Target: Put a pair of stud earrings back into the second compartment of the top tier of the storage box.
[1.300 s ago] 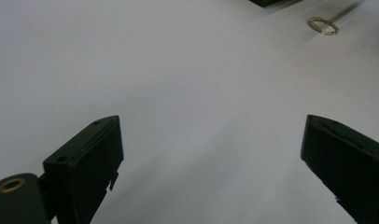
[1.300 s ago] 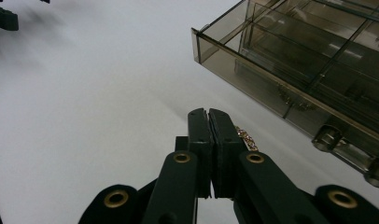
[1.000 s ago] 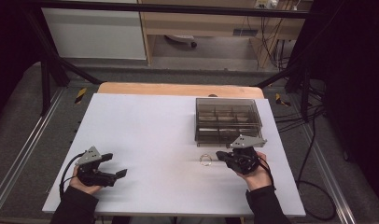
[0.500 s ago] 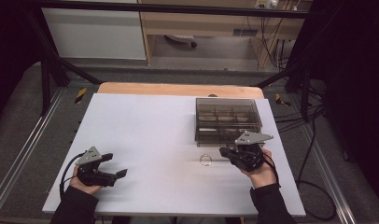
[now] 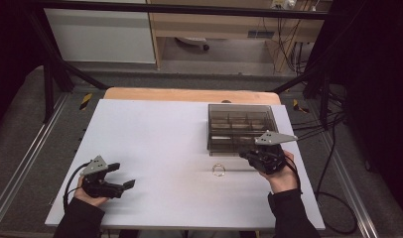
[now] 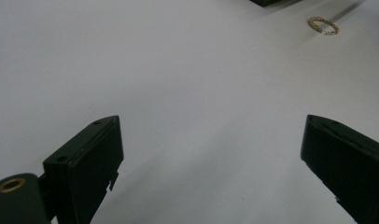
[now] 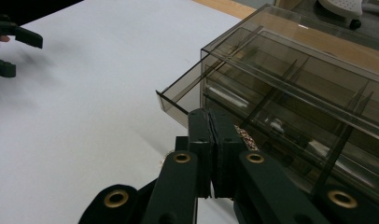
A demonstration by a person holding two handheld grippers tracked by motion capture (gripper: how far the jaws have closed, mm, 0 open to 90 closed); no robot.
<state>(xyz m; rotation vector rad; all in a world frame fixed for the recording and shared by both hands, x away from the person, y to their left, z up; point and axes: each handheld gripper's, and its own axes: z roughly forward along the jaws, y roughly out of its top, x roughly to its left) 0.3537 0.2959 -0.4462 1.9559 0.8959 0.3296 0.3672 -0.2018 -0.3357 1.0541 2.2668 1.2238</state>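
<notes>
A small gold ring (image 5: 219, 170) lies flat on the white table top (image 5: 160, 144), also seen far off as the ring (image 6: 323, 25) in the left gripper view. My right gripper (image 5: 245, 155) hovers just right of it, in front of the smoky clear drawer box (image 5: 241, 126), jaws pressed together. In the right gripper view the shut right gripper (image 7: 210, 115) points at the box (image 7: 290, 88), whose low drawer (image 7: 183, 91) is pulled out. A speckled golden bit (image 7: 246, 135) shows behind the jaws; I cannot tell whether it is pinched. My left gripper (image 5: 121, 175) rests open at the front left, with nothing between the jaws of the left gripper (image 6: 211, 135).
The box has several compartments with small pale items inside. A wooden strip (image 5: 189, 94) runs along the table's far edge. Metal frame rails and cables flank the table. The left gripper (image 7: 28, 57) shows far off in the right gripper view.
My right gripper has lifted a little and drawn back to the right, away from the ring, which stays on the table. The left gripper has not moved.
</notes>
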